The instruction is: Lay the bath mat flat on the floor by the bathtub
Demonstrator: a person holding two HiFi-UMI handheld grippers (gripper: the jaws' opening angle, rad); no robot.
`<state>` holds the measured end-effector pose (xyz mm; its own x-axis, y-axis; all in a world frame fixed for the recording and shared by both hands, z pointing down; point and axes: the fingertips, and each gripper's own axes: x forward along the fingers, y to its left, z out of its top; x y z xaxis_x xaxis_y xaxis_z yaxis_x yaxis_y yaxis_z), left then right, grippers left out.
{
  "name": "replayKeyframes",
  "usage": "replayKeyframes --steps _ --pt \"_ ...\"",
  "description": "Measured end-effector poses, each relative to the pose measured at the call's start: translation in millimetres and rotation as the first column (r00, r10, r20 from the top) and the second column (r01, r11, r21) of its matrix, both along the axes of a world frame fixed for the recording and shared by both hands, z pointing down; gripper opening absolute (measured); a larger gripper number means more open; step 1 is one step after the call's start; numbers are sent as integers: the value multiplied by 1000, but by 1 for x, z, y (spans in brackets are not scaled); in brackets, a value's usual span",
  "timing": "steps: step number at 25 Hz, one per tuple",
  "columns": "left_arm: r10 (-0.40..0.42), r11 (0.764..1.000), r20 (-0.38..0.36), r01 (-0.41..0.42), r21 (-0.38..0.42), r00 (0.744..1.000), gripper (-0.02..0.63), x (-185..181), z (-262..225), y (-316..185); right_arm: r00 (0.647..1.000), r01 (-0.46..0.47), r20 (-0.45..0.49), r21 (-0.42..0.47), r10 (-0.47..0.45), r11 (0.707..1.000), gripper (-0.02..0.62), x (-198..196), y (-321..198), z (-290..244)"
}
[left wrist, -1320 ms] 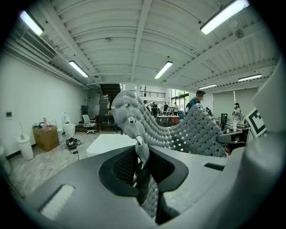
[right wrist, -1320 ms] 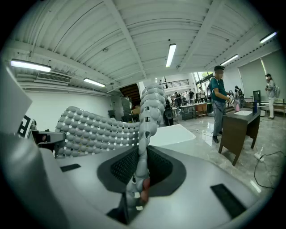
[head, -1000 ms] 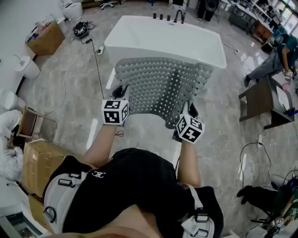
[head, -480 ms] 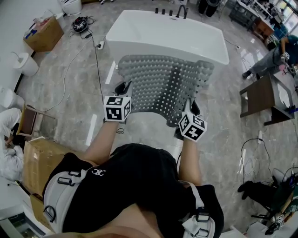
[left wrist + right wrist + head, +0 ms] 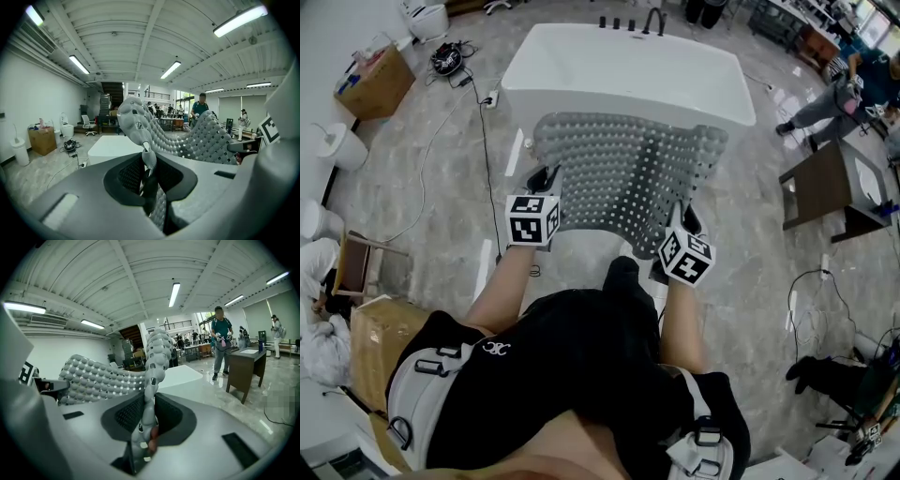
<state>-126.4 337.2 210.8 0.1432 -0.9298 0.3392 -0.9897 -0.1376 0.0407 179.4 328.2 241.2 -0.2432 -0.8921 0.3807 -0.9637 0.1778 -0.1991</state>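
A grey perforated bath mat (image 5: 628,173) hangs spread in the air between my two grippers, in front of the white bathtub (image 5: 623,80). My left gripper (image 5: 546,183) is shut on the mat's near left corner, and the mat (image 5: 154,136) rises out of its jaws. My right gripper (image 5: 684,222) is shut on the near right corner, with the mat's edge (image 5: 152,371) pinched upright between the pads. The far edge of the mat curls over toward the tub's near wall.
A dark wooden side table (image 5: 830,197) stands right of the tub. Cables (image 5: 483,141) trail on the marble floor at the left, near cardboard boxes (image 5: 380,80). A person (image 5: 220,341) stands beyond the table. My foot (image 5: 621,274) shows below the mat.
The mat has stayed held at both corners, shifting slightly with the grippers. My foot has come forward into view under the mat.
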Motion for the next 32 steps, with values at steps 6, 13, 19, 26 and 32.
replayKeyframes --steps 6,13,19,26,32 --pt "1 1000 -1 -1 -22 1000 54 3 15 -49 1000 2 20 -16 -1 1000 66 4 -52 18" --pt "-21 998 -36 19 -67 999 54 1 21 -146 999 28 39 -56 -26 998 66 7 -154 36" --pt "-26 995 -76 19 -93 997 54 17 12 -235 998 63 33 -68 -61 996 66 21 -248 31" --pt "-39 990 -61 30 -138 997 54 21 24 -302 994 105 19 -124 -103 987 66 22 -326 39" --pt "-35 978 -79 17 -209 996 54 12 51 -322 994 112 9 -183 -113 977 67 11 -346 57"
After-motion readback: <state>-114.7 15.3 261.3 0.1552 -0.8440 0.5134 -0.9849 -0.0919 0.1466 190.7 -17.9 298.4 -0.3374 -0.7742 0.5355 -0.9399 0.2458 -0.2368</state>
